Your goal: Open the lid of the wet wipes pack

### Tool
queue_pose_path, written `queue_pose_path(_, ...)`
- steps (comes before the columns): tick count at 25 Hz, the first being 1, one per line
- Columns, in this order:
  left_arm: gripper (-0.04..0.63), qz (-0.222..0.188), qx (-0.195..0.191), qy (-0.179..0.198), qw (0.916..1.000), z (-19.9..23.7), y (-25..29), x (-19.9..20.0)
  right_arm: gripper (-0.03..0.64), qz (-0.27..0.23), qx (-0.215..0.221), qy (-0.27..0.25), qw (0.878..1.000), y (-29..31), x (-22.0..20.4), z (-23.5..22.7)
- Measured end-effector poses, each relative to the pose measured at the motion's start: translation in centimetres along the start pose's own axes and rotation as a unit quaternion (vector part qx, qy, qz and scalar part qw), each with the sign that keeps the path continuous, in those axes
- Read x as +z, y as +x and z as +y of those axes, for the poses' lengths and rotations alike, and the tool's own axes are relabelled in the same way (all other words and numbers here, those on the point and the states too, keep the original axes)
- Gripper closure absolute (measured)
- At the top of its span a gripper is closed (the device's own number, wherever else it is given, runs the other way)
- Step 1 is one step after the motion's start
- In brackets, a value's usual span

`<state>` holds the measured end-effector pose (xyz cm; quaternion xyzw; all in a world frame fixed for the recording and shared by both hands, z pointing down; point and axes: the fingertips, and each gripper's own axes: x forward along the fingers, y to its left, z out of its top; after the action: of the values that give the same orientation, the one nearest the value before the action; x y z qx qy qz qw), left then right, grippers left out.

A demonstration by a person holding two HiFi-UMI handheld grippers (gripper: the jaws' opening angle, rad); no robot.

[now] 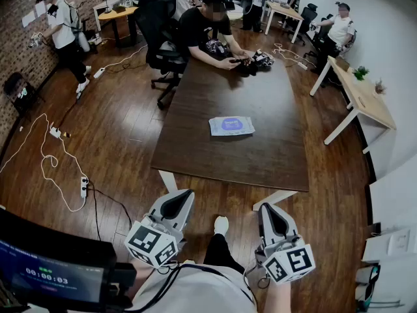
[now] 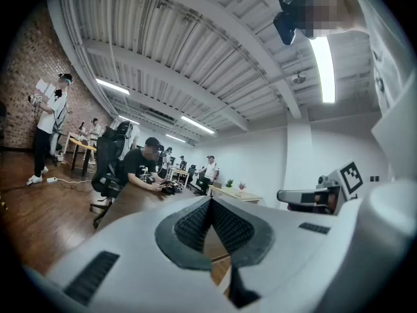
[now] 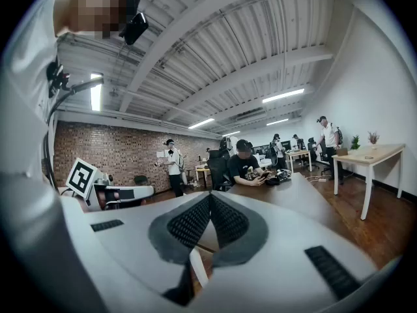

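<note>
The wet wipes pack (image 1: 231, 125), pale with a blue label, lies flat near the middle of the dark brown table (image 1: 195, 142). Both grippers are held low near my body, short of the table's near edge and well away from the pack. My left gripper (image 1: 179, 199) has its ribbed pads meeting at the tip (image 2: 210, 201), with nothing between them. My right gripper (image 1: 268, 210) is also shut and empty (image 3: 210, 196). Neither gripper view shows the pack; the jaws hide it. Each gripper view catches the other gripper at its side.
A person in black (image 1: 208, 25) sits at the table's far end handling dark devices (image 1: 257, 60), beside an office chair (image 1: 159, 38). Cables and power strips (image 1: 62, 168) lie on the wooden floor at left. A light wood desk (image 1: 361, 93) stands at right. A screen (image 1: 52, 272) fills the bottom left.
</note>
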<state>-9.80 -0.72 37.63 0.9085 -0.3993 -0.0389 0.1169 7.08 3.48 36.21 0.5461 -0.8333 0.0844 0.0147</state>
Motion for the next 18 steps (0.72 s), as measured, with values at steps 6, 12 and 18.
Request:
queue_pose_path(6,0.595,0.017,0.035,0.002,0.9993,3.6,6.9,-1.0,0.607,0.020,0.029,-0.020,0.999,7.2,-0.2,-6.1)
queue_pose_path(12,0.595,0.029,0.065,0.000,0.9974,6.5,17.6,-0.4,0.607,0.057,0.089,-0.081,0.991,16.9,-0.1,-15.2)
queue_pose_path(18,0.595,0.028,0.105,-0.003,0.9941,10.0,26.9,0.0,0.607,0.074,0.155,-0.121,0.978,26.0,-0.1,-21.3)
